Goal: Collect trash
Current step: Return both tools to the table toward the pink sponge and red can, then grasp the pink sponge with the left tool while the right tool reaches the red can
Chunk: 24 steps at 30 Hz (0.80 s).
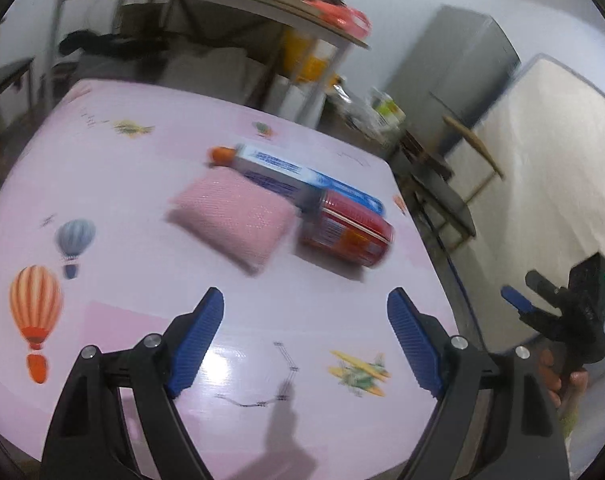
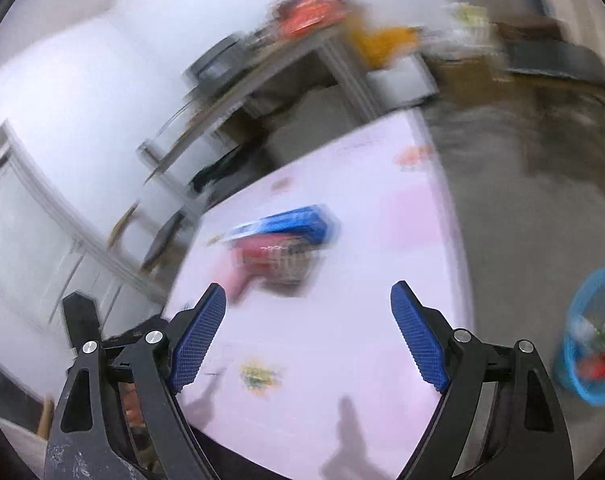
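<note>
Ahead of your left gripper (image 1: 305,334), jaws spread and empty, a red can (image 1: 344,232) lies on its side touching a pink sponge (image 1: 232,218) and a toothpaste box (image 1: 302,178); bare tabletop (image 1: 102,168) lies between. Through your right gripper (image 2: 308,332), likewise released, the same cluster blurs mid-table, a blue basket (image 2: 594,328) on the floor beyond the table's right edge.
</note>
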Each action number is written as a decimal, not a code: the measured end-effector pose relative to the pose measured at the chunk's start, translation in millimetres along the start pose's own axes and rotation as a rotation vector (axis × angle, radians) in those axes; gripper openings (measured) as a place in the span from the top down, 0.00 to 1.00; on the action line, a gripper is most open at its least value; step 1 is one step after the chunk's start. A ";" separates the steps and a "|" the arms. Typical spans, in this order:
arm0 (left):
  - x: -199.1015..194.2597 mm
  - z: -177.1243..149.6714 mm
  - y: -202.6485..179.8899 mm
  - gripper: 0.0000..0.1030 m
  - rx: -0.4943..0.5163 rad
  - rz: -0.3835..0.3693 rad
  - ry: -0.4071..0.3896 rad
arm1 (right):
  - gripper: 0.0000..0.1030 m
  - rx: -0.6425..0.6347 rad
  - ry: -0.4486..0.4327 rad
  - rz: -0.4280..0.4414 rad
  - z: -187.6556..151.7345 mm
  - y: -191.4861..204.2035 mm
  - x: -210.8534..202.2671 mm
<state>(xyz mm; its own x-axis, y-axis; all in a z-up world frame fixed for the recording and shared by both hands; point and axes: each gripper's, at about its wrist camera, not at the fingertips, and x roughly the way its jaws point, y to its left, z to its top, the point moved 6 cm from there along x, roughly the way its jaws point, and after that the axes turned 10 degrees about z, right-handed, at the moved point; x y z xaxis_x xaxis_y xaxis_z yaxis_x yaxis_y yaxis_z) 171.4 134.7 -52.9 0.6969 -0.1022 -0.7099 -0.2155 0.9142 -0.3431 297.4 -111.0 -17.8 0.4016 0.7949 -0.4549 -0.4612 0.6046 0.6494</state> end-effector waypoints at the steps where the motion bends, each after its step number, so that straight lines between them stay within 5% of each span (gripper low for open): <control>1: -0.1 0.7 5.0 0.21 -0.011 -0.003 -0.003 | 0.25 -0.037 0.033 0.030 4.6 18.4 20.3; 6: -2.1 3.2 38.1 0.23 -0.052 -0.035 -0.026 | 0.25 -0.254 0.205 0.074 17.8 93.1 121.7; 13: 10.6 10.1 53.9 0.44 -0.088 -0.096 -0.014 | 0.25 -0.462 0.500 -0.130 15.1 114.1 253.6; 17: 21.0 12.3 58.9 0.55 -0.090 -0.110 0.010 | 0.25 -0.452 0.617 -0.229 12.1 95.3 298.5; 24: 31.3 12.4 69.3 0.61 -0.127 -0.129 0.037 | 0.24 -0.365 0.700 -0.259 -6.0 76.9 319.0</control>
<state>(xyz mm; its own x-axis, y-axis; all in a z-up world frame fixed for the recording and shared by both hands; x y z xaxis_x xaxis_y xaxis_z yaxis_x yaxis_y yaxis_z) 186.8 199.7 -91.3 0.6994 -0.2317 -0.6761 -0.2120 0.8362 -0.5058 385.3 189.4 -116.6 0.0007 0.4030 -0.9152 -0.6977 0.6558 0.2883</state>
